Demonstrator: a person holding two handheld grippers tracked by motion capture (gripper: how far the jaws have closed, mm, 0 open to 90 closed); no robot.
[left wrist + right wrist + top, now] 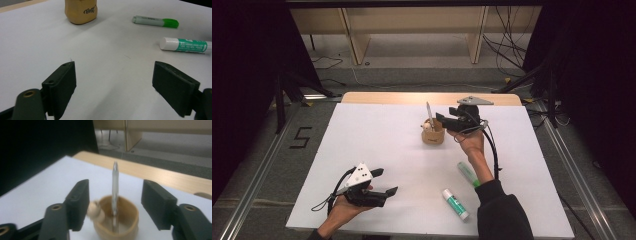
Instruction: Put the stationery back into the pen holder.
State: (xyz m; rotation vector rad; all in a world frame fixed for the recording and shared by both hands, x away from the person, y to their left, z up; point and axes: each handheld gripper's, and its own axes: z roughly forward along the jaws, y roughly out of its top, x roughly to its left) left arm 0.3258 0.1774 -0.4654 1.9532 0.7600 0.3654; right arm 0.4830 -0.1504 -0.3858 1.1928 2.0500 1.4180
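White table sheet: pen (pixel 429 114) in tan cup (pixel 432 135); marker (pixel 468 173), glue stick (pixel 455 204) still out.
Right gripper (pixel 447 121) released at cup; left gripper (pixel 384 181) released, idle near front edge.

Showing tan with dark lettering: cup (pixel 80 11). Gleaming silver: pen (pixel 115 192). Pairing pale grey-green with bright green cap: marker (pixel 155 21). Wearing white cap, green printed label: glue stick (pixel 184 45). Staying black: grippers (pixel 382 181) (pixel 440 120). Lying white: table sheet (pixel 377 145).

Dark room; grey floor (pixel 412 75); wooden shelf legs (pixel 354 40); cables (pixel 507 45) behind table.
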